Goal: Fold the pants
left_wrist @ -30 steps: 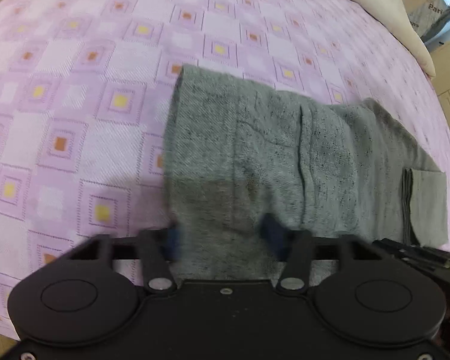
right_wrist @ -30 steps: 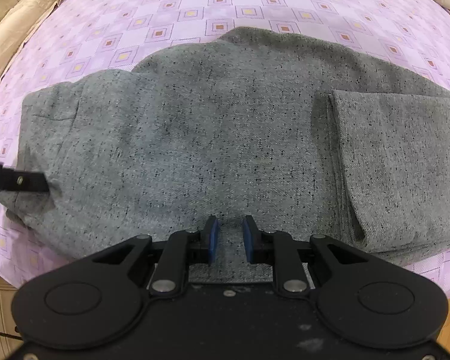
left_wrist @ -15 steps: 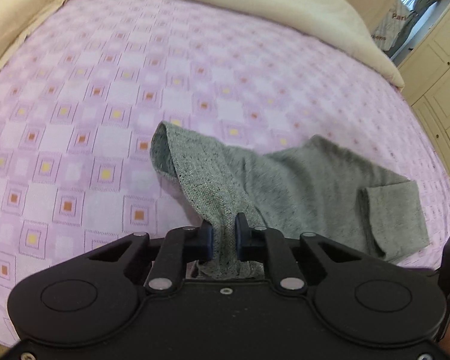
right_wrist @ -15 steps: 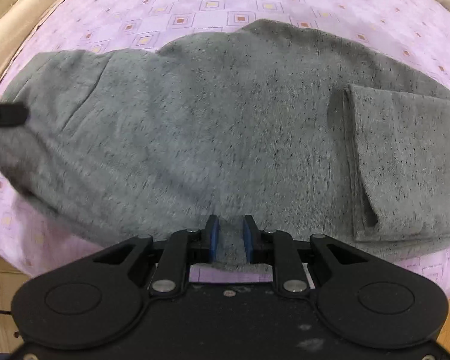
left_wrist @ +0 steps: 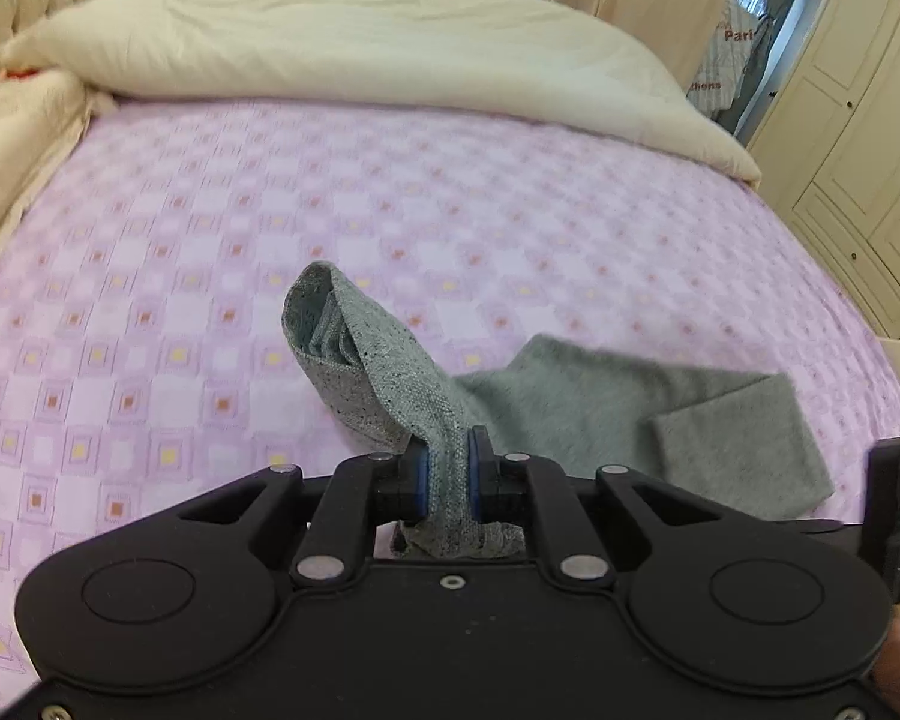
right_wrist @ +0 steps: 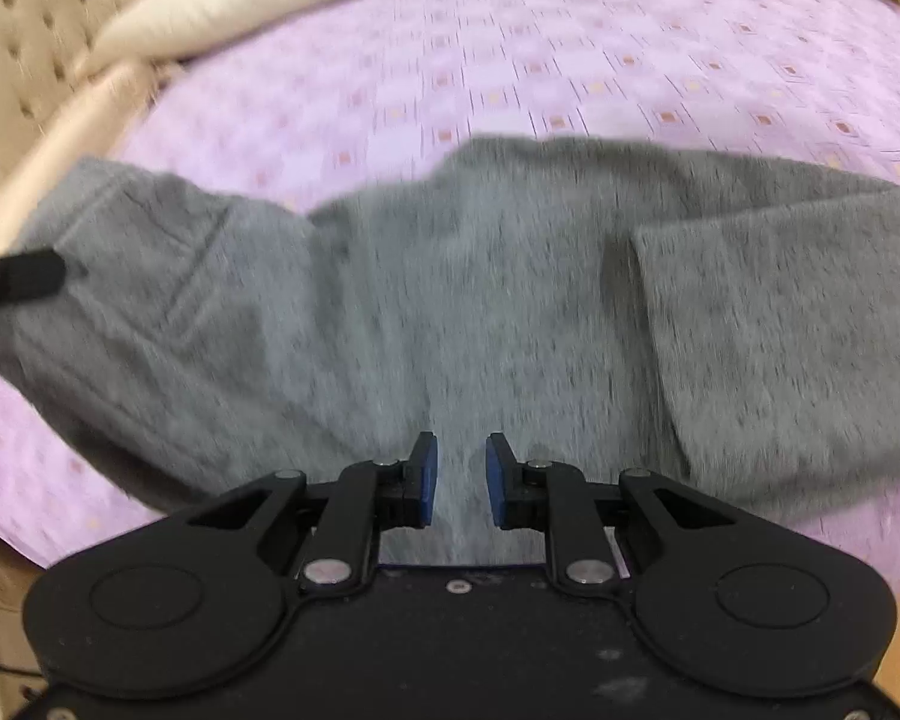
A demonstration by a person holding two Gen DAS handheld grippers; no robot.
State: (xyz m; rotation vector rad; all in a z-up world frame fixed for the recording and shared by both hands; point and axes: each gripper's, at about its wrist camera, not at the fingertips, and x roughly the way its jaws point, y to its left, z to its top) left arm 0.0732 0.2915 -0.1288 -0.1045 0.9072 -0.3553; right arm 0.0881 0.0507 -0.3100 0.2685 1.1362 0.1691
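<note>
Both grippers have lifted the pants (left_wrist: 390, 372) higher, jaws still clamped.

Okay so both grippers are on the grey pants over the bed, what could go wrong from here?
1. The left gripper pinches only a narrow bunched strip of the pants; it could slip out as the lift goes on.
2. The folded leg end lies loose on top and may flop open if the cloth is dragged.
3. The right gripper shows a gap between its pads, so its hold looks uncertain.

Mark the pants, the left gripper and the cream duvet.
pants (right_wrist: 450, 312), right wrist view, middle of the grey cloth.
left gripper (left_wrist: 448, 474), left wrist view, between its fingertips, shut on cloth.
cream duvet (left_wrist: 360, 48), left wrist view, its top surface.
</note>
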